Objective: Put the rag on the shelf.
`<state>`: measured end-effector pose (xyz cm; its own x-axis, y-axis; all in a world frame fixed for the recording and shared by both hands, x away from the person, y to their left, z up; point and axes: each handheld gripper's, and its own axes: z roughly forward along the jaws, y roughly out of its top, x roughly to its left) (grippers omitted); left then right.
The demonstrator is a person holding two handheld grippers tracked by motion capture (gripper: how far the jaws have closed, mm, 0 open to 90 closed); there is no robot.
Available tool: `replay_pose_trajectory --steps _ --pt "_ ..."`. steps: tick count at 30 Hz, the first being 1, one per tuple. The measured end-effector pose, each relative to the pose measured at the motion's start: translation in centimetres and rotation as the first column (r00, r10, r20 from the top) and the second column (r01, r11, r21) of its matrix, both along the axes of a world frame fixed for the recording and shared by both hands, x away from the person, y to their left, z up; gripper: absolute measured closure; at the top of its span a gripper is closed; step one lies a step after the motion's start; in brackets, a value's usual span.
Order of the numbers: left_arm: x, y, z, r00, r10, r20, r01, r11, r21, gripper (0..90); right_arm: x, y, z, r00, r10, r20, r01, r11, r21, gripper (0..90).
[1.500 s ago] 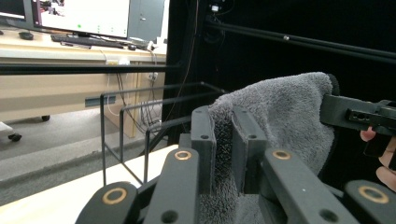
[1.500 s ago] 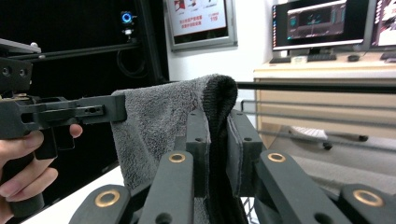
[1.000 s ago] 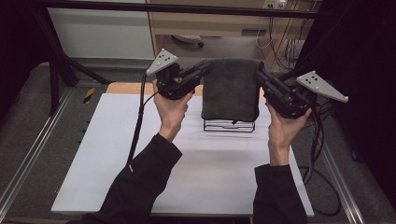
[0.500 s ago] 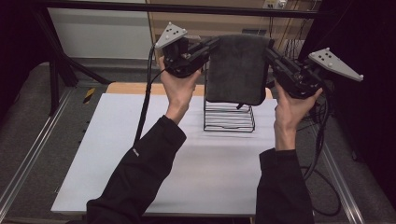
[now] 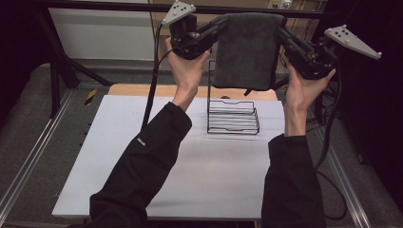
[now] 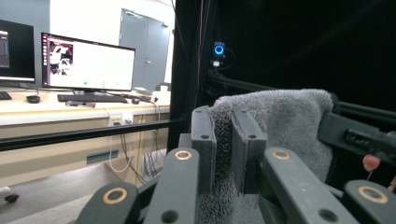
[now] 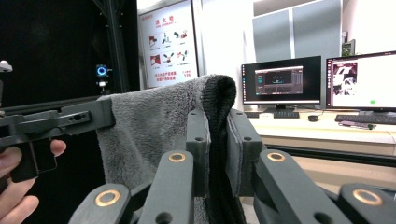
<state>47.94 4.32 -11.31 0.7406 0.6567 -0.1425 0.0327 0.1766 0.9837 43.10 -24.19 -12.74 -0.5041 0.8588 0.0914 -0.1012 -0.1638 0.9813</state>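
Both arms up, sleeves coming in from the bottom of the high view. Left gripper (image 5: 219,24) is clamped on the top left corner of a grey towel (image 5: 247,50); right gripper (image 5: 281,34) is clamped on the top right corner. Gripper views confirm: left gripper (image 6: 223,140) jaws pinch the fluffy edge, right gripper (image 7: 217,140) jaws pinch a folded hem of the towel (image 7: 154,126). Towel (image 6: 285,121) hangs flat between the two, lifted well above the table, its lower edge hanging in front of a black wire rack (image 5: 234,118).

Step looks like carry/positioning of the folded towel over the rack. Next move likely calls for lowering both hands together, keeping the towel level, and draping or setting it on the rack before letting go. Uneven lowering could bunch it.

Rack stands upright at the far middle of the white table (image 5: 119,166), a wooden strip behind it. Grey floor and metal rails on either side. Farther off: dark frame bars, a desk with monitors (image 7: 280,81) and keyboards, a poster (image 7: 168,44) on the wall, a door.
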Motion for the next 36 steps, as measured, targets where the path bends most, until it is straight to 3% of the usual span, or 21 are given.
replay_pose_trajectory --steps 4,9,21,27,36 --pt "0.5 -0.1 0.8 1.0 0.008 0.001 -0.008 0.9999 0.013 80.5 0.6 -0.1 0.6 1.0 0.001 0.008 -0.001 1.0 0.006 81.2" --pt "1.2 0.0 1.5 1.0 0.004 -0.004 -0.004 0.9999 -0.011 80.5 1.3 -0.1 1.6 0.9999 0.002 0.015 -0.003 1.0 0.008 81.2" --pt "2.7 0.0 2.5 0.9988 0.038 0.032 -0.038 0.9993 0.001 80.6 3.6 0.4 3.4 0.9996 -0.02 0.02 0.02 1.0 -0.012 81.3" --pt "4.0 -0.2 2.2 0.9987 0.05 0.006 -0.05 0.9986 0.016 80.5 5.0 0.4 3.1 0.9998 -0.02 -0.003 0.02 1.0 -0.016 81.2" --pt "5.4 -0.6 0.5 0.9981 0.059 -0.016 -0.058 0.9956 0.074 80.5 6.3 0.1 1.4 0.9988 -0.025 -0.042 0.024 0.999 -0.027 81.2"
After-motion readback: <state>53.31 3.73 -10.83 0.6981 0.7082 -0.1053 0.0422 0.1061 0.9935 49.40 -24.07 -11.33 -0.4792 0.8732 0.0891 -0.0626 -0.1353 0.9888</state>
